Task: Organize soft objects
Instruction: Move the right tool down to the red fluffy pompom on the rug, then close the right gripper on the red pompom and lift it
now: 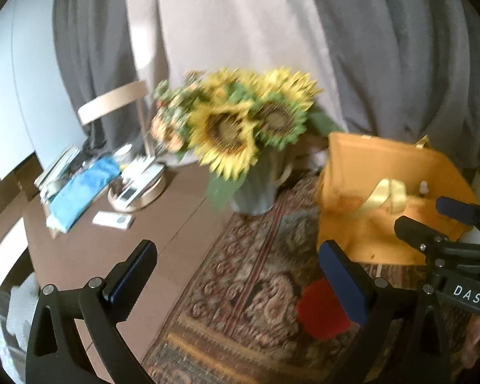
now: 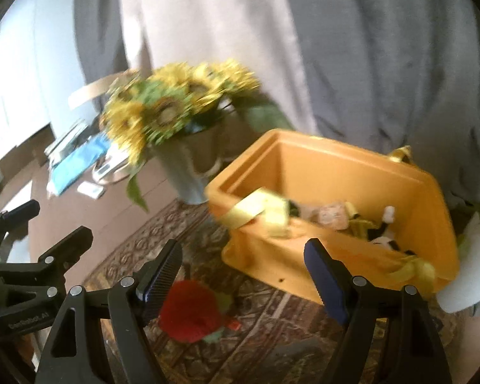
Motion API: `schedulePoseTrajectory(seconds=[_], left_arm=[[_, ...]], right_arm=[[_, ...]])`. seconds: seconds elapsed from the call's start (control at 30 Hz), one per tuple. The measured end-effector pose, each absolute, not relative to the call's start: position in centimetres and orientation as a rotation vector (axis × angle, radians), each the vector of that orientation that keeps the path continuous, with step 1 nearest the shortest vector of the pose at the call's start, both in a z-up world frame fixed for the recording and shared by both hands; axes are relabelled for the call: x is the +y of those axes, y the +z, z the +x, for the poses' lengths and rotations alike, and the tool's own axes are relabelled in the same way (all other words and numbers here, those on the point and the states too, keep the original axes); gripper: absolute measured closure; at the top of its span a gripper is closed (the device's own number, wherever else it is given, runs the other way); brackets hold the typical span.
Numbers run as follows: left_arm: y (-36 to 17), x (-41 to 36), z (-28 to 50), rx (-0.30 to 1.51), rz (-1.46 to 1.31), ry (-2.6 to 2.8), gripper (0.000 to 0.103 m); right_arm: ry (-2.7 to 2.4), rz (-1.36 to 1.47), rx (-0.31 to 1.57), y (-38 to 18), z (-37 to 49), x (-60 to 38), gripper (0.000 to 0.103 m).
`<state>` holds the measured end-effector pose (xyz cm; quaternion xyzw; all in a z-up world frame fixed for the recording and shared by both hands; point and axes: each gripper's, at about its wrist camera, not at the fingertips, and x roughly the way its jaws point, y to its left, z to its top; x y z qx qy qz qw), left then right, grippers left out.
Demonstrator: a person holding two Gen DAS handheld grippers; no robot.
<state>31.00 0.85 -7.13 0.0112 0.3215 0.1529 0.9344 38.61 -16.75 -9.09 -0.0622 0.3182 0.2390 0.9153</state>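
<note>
Both grippers are empty, fingers spread wide, nothing between them. The left gripper (image 1: 236,272) hangs over the patterned table runner (image 1: 240,288), and the right gripper (image 2: 243,275) sits just beside it, both aimed down and forward.

The red soft toy (image 2: 192,310) lies on the runner near the front edge of the table (image 1: 112,240), just in front of the orange bin (image 2: 336,192). In the right wrist view it sits low between the right gripper's fingers but is not touched. It has a bit of green at its side; what it is cannot be told through the blur. It looks like the last loose soft thing, so probably the next pick.

The bin stands on the runner toward the table's right side and is open-topped. It already holds several soft items: something pale yellow (image 2: 265,211) draped over the near wall, and small pale and black-and-white pieces further in. This is likely the collection spot, kept close so drops are short.

A vase of sunflowers (image 1: 236,121) stands behind, mid-table, just left of the bin, clear of the working area. A blue cloth (image 1: 80,188) and a round tray (image 1: 137,192) with clutter sit at the far left edge, well apart and likely not part of the task.
</note>
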Motion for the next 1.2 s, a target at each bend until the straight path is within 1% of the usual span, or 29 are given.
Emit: schedulePoseTrajectory(seconds=[0.47, 0.93, 1.07, 1.2], left_arm=[[-12.6, 3.6, 28.0, 0.818, -0.033, 0.404, 0.0], [-18.4, 4.6, 28.9, 0.964, -0.055, 0.455, 0.0], [-19.4, 4.9, 29.3, 0.989, -0.067, 0.458, 0.0], [-19.7, 5.2, 29.8, 0.996, -0.067, 0.466, 0.0]], right_arm=[[0.665, -0.23, 0.822, -16.1, 37.6, -12.1, 0.024], [0.702, -0.321, 0.906, -22.1, 38.9, -10.3, 0.026], [0.708, -0.332, 0.911, -23.1, 39.3, -9.8, 0.029], [0.71, -0.338, 0.915, -23.7, 40.0, -9.3, 0.04]])
